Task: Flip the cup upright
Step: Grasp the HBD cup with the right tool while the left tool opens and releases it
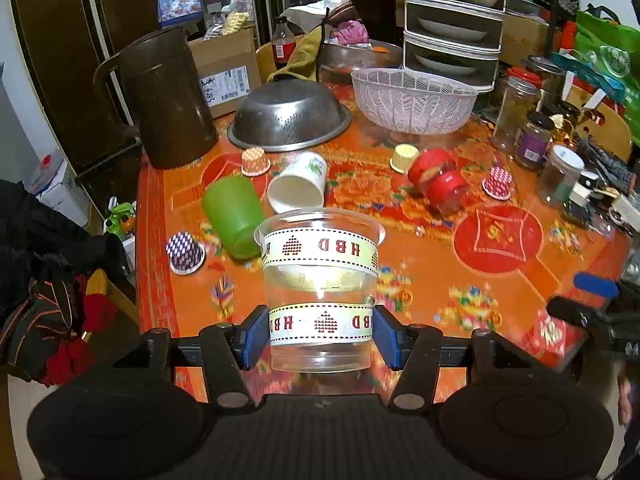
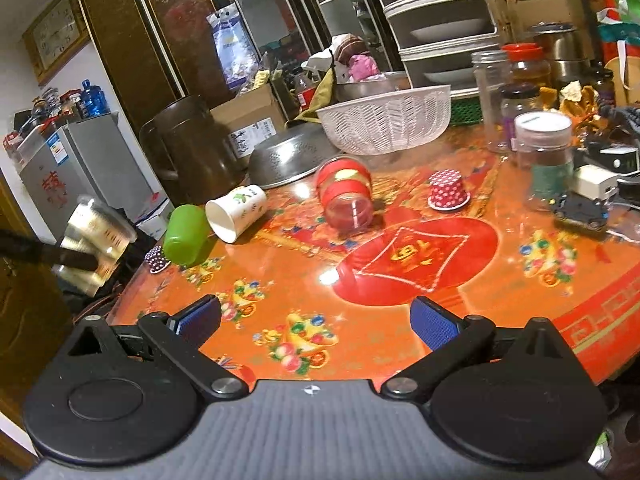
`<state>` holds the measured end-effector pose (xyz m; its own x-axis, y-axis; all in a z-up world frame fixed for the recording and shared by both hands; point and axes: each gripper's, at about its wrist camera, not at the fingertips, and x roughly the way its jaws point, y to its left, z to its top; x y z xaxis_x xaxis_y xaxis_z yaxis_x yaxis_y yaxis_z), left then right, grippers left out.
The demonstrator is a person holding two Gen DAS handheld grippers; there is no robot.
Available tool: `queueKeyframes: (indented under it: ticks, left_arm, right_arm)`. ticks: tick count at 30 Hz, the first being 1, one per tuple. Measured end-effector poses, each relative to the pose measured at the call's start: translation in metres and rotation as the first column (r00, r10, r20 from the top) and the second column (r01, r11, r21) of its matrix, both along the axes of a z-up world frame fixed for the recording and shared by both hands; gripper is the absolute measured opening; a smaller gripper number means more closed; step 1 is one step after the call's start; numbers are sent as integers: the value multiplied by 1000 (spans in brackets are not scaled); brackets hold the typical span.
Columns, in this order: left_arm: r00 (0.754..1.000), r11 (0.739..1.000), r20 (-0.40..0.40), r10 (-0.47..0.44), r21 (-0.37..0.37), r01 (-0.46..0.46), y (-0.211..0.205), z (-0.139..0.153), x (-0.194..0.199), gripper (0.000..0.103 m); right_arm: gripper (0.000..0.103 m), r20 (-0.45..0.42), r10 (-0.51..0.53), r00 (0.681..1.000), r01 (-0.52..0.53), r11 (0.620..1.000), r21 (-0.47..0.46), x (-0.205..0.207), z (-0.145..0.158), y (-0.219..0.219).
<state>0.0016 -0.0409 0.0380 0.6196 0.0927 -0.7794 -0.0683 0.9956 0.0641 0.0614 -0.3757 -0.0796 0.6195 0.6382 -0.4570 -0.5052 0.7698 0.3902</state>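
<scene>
**Clear Cup Clamped in Left Gripper Above the Table Edge**

The left gripper (image 1: 320, 334) was clamped on the clear plastic cup (image 1: 320, 280), its blue pads (image 1: 254, 336) pressed against the lower ribbon band printed "HBD". In the left wrist view the cup stood mouth-up between the fingers, rim at twelve o'clock from the grip, over the near edge of the orange patterned table (image 1: 420, 280). In the right wrist view the same cup showed at nine o'clock, blurred, so its tilt there could not be judged with any confidence.

The right gripper (image 2: 316, 320) hung over the table's near side with its fingers spread wide apart and nothing between them.

Beyond the held cup, at eleven o'clock, a green cup (image 1: 234, 220) lay on its side, and a white paper cup (image 1: 298, 184) lay tipped at twelve o'clock with its mouth toward the camera. A red-banded jar (image 1: 438, 180) lay on its side at one o'clock. Farther back sat an overturned steel colander (image 1: 288, 116), a white plastic basket (image 1: 414, 100) and a brown jug (image 1: 164, 100) at ten o'clock.
</scene>
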Motion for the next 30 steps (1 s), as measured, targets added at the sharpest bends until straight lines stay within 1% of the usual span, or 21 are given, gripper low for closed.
queueKeyframes:
  ticks: [2,5,7,10,12,14,16,18,21,25,30]
  left_arm:
    - [1000,1000,-1,2,-24,-2,1,-12,-4,59]
    - [1000,995,-23,-2,-100,-1,1,-38,2,59]
    - [999,990,-38,-12,-138,7,-3,-56,5,59]
    - [998,981,-56,-24,-191,13,-12,-80,10,59]
    - [998,974,-54,-30,-224,17,-15,-91,11,59]
    - [998,971,-48,-27,-241,14,-18,-98,11,59]
    - [999,966,-41,-31,-258,20,-19,-102,8,59]
    - [999,965,-27,-29,-260,21,-20,-104,4,59]
    - [999,953,-23,-41,-302,32,-19,-106,3,58]
    - [999,940,-20,-37,-340,28,-15,-107,2,58]
    - [999,926,-18,-50,-374,40,-12,-109,2,58]
  right_arm:
    - [102,-2,8,1000,-8,1000,-2,-3,0,6]
    - [102,-19,21,1000,-21,1000,6,-5,-1,15]
    - [102,-42,30,999,-29,999,18,-6,-3,22]
    - [102,-110,31,993,-26,999,44,-3,-5,31]
    - [102,-177,43,983,-33,998,56,3,-7,37]
    - [102,-247,70,967,-50,995,82,9,-6,43]
    - [102,-319,98,943,-59,990,128,17,-5,49]
    - [102,-363,113,925,-61,986,153,22,-3,58]
    - [102,-415,150,898,-100,985,140,28,1,83]
    - [102,-492,205,846,-152,978,145,38,-1,111]
    - [96,-527,169,833,-127,985,115,40,-4,123]
